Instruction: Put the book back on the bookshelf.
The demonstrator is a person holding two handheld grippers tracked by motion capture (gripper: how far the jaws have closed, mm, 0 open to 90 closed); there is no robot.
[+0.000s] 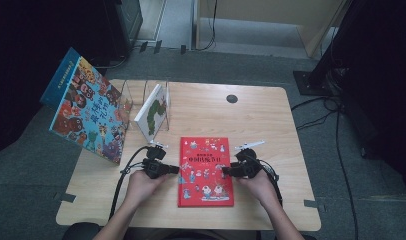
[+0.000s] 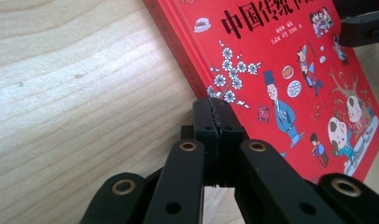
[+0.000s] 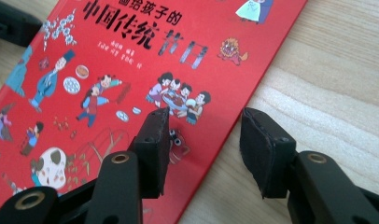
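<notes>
Left claw (image 2: pixel 219 122) pressed together at red book's (image 2: pixel 290 70) half-hidden edge, right claw (image 3: pixel 204 149) spread astride opposite edge.

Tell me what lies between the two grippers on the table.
The red book lies flat between the left gripper and right gripper, seen in the high view.

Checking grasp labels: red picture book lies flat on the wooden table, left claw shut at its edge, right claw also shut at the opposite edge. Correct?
Not quite. The right claw is open: the right gripper view shows its jaws apart, straddling the edge of the red picture book. The rest holds: the book lies flat on the wooden table, and the left claw is shut at its edge.
</notes>
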